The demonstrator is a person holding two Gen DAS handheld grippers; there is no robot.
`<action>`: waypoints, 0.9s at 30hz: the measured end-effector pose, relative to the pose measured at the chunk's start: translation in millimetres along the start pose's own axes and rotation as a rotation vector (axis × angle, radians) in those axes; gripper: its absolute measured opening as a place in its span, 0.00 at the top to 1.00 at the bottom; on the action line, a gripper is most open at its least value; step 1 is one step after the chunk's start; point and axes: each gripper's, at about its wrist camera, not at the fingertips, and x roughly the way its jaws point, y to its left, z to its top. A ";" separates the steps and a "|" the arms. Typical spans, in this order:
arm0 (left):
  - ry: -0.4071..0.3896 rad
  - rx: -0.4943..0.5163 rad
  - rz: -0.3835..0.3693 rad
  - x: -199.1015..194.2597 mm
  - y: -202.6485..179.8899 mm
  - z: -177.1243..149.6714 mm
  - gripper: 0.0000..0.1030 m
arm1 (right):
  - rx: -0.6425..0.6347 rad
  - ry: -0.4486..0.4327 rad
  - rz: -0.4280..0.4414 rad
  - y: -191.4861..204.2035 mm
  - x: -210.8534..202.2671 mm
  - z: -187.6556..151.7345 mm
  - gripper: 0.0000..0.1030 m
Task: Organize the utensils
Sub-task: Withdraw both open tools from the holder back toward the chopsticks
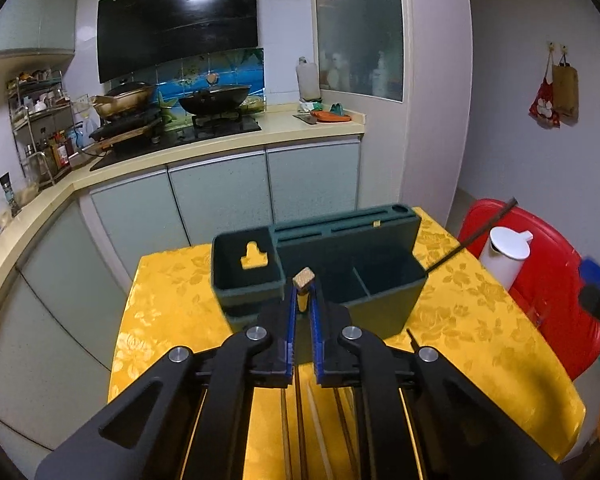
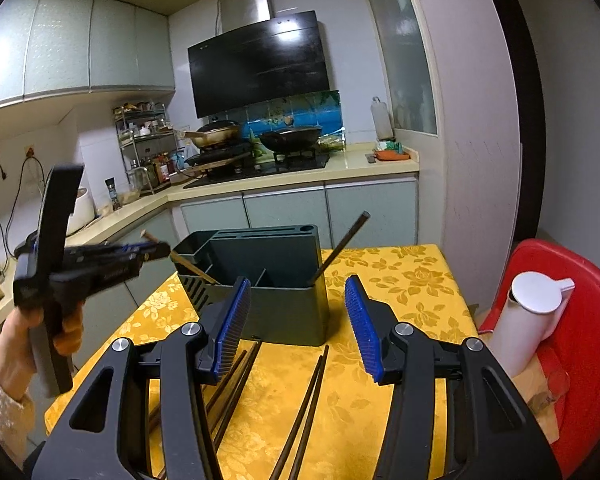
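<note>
My left claw [image 1: 305, 300] is pinched tight on a light wooden chopstick [image 1: 303, 278], its square butt end poking up just past the pads, right over the green holder [image 1: 380, 304] on the yellow tablecloth [image 1: 460, 312]; from the right camera I see that stick slanting down into the holder's left end. My right claw [image 2: 298, 320] stands about half open with nothing between its blue pads, hanging above the loose dark chopsticks [image 2: 308, 400] that lie on the cloth just in front of the holder. One dark chopstick [image 2: 342, 246] already leans out of the right compartment. I judge these sticks as light, stiff and a bit slick, so they will swivel in the pads if I grab near an end; I would take one near its middle, across its width, and squeeze firmly. Lying flat on cloth, they leave little room under them, so I expect to press the pads right down onto the fabric
</note>
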 end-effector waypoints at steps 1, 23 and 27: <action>0.002 0.000 0.001 2.4 -0.1 3.2 0.94 | 0.001 0.003 -0.001 -1.0 0.8 -0.3 0.53; -0.030 -0.053 0.049 -13.8 8.0 5.5 0.37 | 0.014 0.017 -0.028 -14.2 -10.2 -12.6 0.53; -0.049 -0.031 0.070 -34.1 11.0 -20.8 0.35 | 0.014 0.038 -0.039 -16.1 -10.3 -22.7 0.53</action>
